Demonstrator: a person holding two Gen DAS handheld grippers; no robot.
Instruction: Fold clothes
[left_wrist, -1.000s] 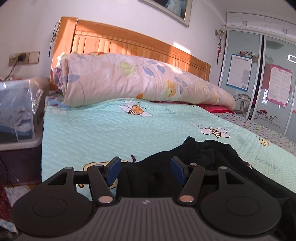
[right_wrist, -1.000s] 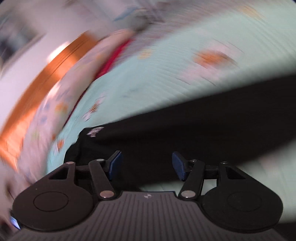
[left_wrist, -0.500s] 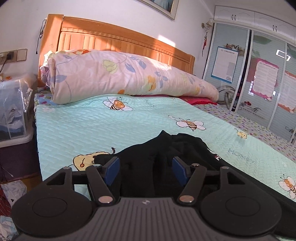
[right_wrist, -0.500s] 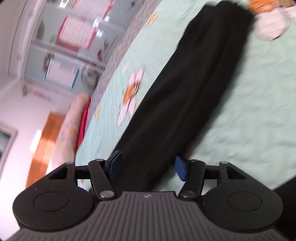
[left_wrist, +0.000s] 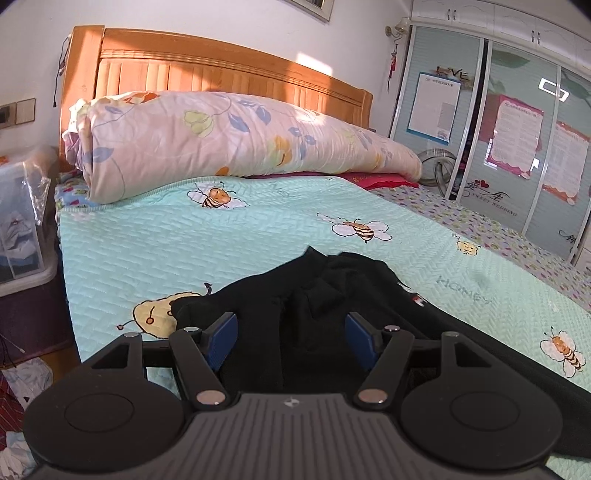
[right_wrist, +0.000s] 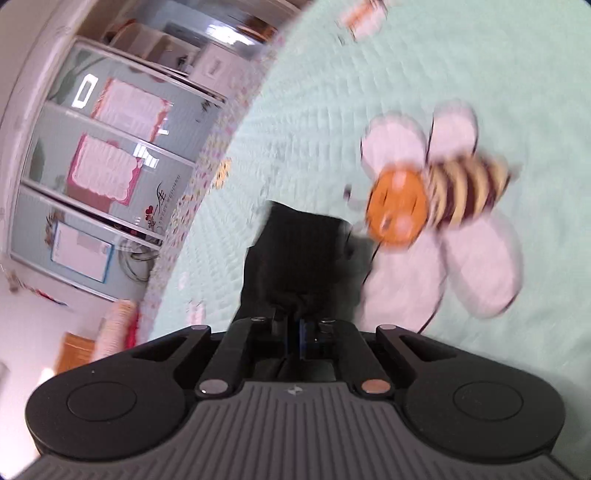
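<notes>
A black garment (left_wrist: 332, 314) lies crumpled on the mint-green bee-print bedspread (left_wrist: 184, 251) in the lower middle of the left wrist view, its bulk bunched just ahead of the left tongs (left_wrist: 291, 338) and one dark length running off toward the lower right edge of the frame. The left tongs stand spread, the blue pads (left_wrist: 221, 338) well apart with black cloth showing in the gap; neither pad can be seen pressing on it. Behind, across the upper half of that frame, a rolled floral quilt (left_wrist: 240, 144) rests against the wooden headboard (left_wrist: 221, 74), a red pillow (left_wrist: 380, 181) peeks out at its right end, and sliding wardrobe doors (left_wrist: 498, 140) with posters fill the upper right. A clear plastic storage box (left_wrist: 22, 221) sits at the left edge beside the bed. The right wrist view is blurred and tilted. There the right tongs (right_wrist: 295, 332) have just been closing and are now pressed together on a narrow end of the black garment (right_wrist: 299, 258), which rises from the pads toward the middle of the frame. A large printed bee (right_wrist: 436, 195) on the bedspread (right_wrist: 406, 74) lies just to the right of that cloth, and the wardrobe doors (right_wrist: 110, 166) appear slanted along the left side.
</notes>
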